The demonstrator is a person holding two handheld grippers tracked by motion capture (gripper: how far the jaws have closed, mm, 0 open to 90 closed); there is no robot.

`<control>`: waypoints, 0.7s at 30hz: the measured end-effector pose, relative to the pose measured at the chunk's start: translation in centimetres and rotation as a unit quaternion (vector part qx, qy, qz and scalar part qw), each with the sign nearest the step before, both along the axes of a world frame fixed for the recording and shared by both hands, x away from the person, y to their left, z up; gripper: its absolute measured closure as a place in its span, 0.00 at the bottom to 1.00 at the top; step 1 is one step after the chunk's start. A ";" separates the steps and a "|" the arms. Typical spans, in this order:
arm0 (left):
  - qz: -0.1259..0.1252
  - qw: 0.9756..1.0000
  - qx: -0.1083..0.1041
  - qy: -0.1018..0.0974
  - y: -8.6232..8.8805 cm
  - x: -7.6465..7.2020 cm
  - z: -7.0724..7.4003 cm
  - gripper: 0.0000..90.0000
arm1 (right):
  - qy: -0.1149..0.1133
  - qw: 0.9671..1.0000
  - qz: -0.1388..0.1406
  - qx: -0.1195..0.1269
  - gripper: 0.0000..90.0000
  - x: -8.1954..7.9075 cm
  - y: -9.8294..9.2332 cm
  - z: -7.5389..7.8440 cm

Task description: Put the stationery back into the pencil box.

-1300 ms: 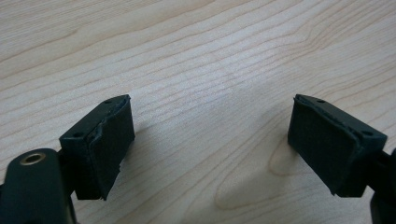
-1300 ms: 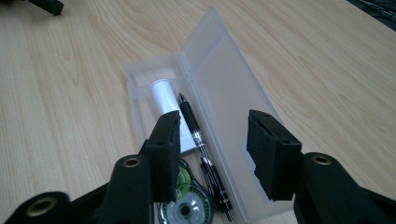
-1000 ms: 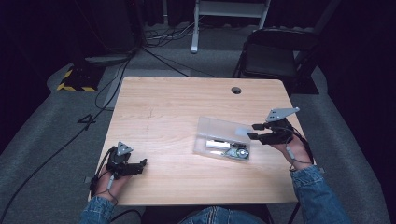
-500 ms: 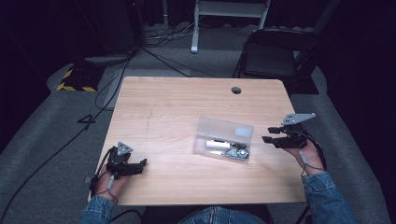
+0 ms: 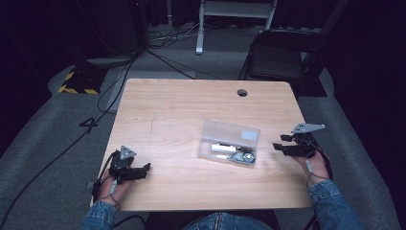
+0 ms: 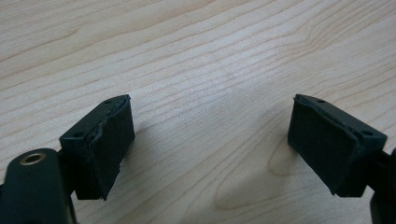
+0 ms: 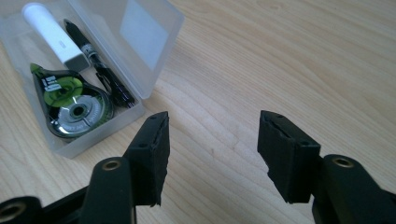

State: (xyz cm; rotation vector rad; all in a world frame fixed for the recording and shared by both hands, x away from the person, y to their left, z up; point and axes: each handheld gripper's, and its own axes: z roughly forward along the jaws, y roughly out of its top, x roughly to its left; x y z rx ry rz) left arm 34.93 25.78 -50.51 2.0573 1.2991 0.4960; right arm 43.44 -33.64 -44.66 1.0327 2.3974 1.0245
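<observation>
A clear plastic case (image 5: pixel 230 142) lies on the wooden table (image 5: pixel 182 110), right of centre. Its lid stands open in the right gripper view, where the case (image 7: pixel 140 46) holds a white tube (image 7: pixel 53 35), a green tape dispenser (image 7: pixel 70 105) and a black pen (image 7: pixel 100 70). My right gripper (image 5: pixel 278 142) hovers low just right of the case, pointing left. Its jaws have just been opening and hold nothing; in its own view the right gripper (image 7: pixel 212 149) has bare wood between its jaws. My left gripper (image 5: pixel 146 168) rests near the front left edge, open and empty, with bare wood under the left gripper (image 6: pixel 210 140) there too.
A round cable hole (image 5: pixel 242 92) sits near the table's far edge. Behind the table stand a black folding chair (image 5: pixel 280 57) and a white frame (image 5: pixel 234 12). Cables run over the grey floor at the left, near a yellow-and-black striped block (image 5: pixel 79 81).
My right gripper has moved right and down, away from the case's right end toward the table's right edge, with its jaws spreading. The left gripper has stayed put.
</observation>
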 end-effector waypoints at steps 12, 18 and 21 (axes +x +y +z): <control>0.000 1.000 0.000 0.000 0.0 0.0 0.0 0.17 | 0.024 0.999 -0.012 -0.023 0.50 0.7 0.3 -2.6; 0.000 1.000 0.000 0.000 0.0 0.0 0.0 0.17 | 0.026 0.999 -0.017 -0.027 0.49 0.7 0.5 -3.5; 0.000 1.000 -0.001 0.000 0.0 0.0 0.0 0.17 | 0.021 0.999 -0.017 -0.030 0.49 0.7 0.6 -3.6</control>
